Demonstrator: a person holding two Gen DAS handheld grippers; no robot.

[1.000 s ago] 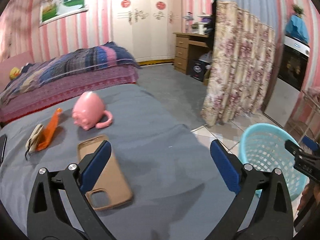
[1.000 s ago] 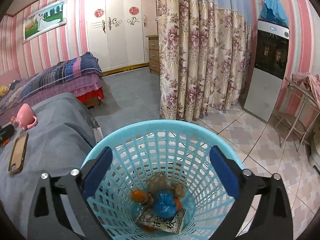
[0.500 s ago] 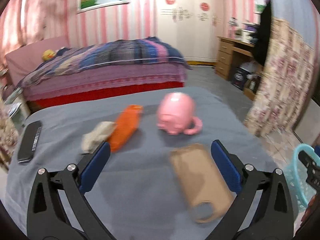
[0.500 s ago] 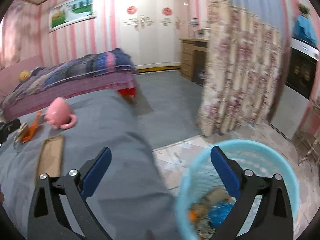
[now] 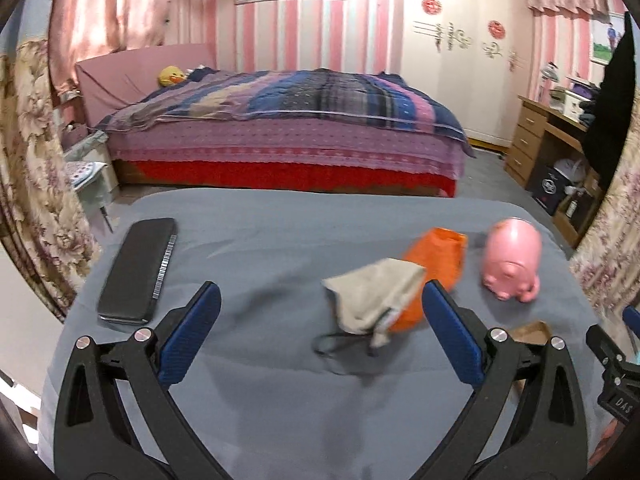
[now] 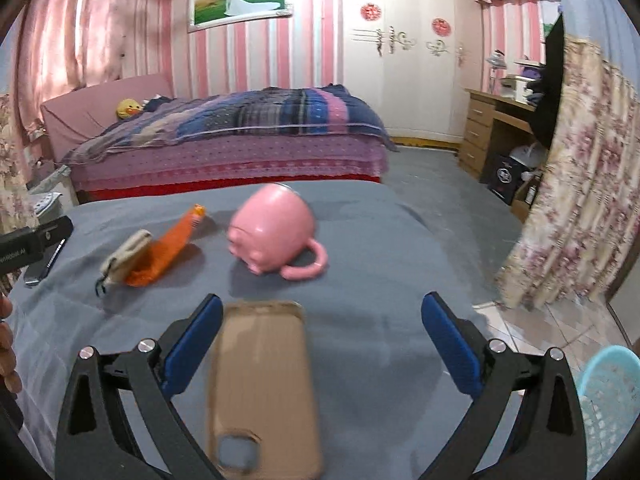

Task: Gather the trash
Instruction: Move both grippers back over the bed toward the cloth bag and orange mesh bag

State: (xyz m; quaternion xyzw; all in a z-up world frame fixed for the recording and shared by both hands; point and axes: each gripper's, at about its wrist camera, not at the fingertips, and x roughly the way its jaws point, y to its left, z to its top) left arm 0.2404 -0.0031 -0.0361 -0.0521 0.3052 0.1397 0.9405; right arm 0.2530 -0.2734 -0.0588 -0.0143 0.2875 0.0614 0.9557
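Observation:
An orange wrapper point(image 5: 436, 268) and a beige crumpled pouch point(image 5: 372, 300) lie together on the grey table point(image 5: 260, 248). My left gripper point(image 5: 320, 332) is open and empty, just short of the pouch. The wrapper point(image 6: 168, 248) and pouch point(image 6: 124, 256) also show in the right wrist view, far left. My right gripper point(image 6: 320, 348) is open and empty over the table's near part. The turquoise trash basket point(image 6: 612, 404) stands on the floor at the lower right.
A pink pig-shaped mug point(image 6: 276, 236) lies on its side mid-table. A tan phone case point(image 6: 260, 392) lies under the right gripper. A black phone point(image 5: 140, 268) lies at the table's left. A bed point(image 5: 280, 132) stands behind, a floral curtain point(image 6: 576, 200) to the right.
Both grippers have swung left, away from the basket and toward the table. The left one now faces the pouch and wrapper; the right one now hangs over the phone case. Both stayed open.

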